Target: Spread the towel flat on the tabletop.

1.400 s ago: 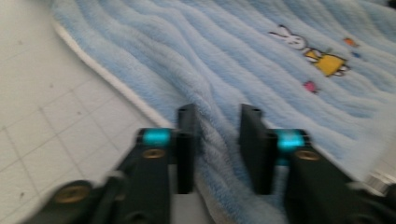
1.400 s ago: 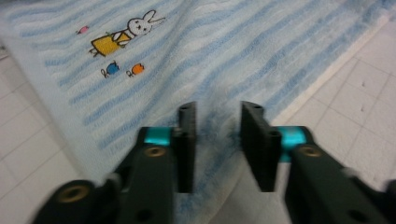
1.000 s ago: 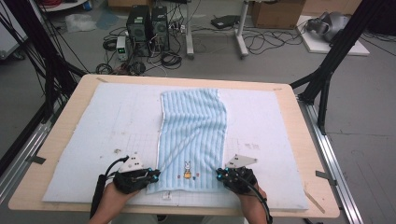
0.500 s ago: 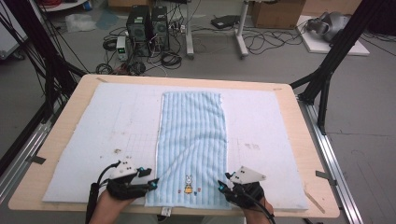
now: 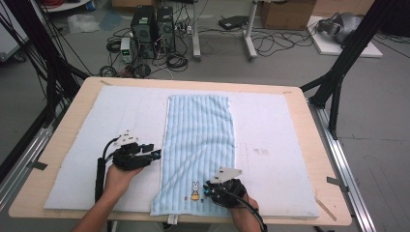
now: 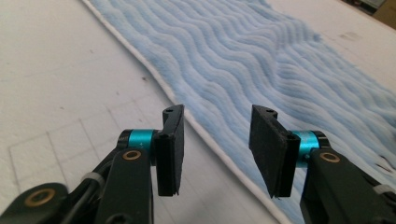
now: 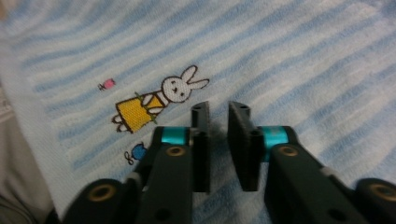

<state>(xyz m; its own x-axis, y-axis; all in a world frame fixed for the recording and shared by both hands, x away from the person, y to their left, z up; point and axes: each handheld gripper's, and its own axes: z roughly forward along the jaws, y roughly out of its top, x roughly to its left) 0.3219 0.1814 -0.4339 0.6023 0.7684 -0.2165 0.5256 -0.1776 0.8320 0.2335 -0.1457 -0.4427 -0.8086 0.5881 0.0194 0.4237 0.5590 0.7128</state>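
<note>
We have a light blue striped towel (image 5: 199,150) lying flat and lengthwise down the middle of a white padded mat (image 5: 72,145) that covers the wooden table (image 5: 316,145). Its far edge reaches close to the back of the mat and its near edge, the one with the little embroidered rabbit (image 5: 195,189), lies near us at the front. The cloth looks spread out and mostly smooth, with only soft ripples along its length and a faint diagonal crease in the near half.

Our left gripper (image 5: 153,153) hovers just beside the towel's left edge, about halfway along its near half. In the left gripper view its jaws stand apart with nothing between them, the towel's white hem (image 6: 205,135) running across the gap below; they have just been closing a little, with no cloth caught. Our right gripper (image 5: 207,189) sits over the near end of the towel, just right of the rabbit (image 7: 159,95). In the right gripper view its jaws have just been closing and are drawn nearly together, leaving only a narrow slit, and we see no fold of cloth pinched between them.

As we judge it, the laying-out and flattening is done. What seems left is the folding itself: neither gripper has hold of an edge or corner yet, so we would first need to take the towel before any fold begins.
</note>
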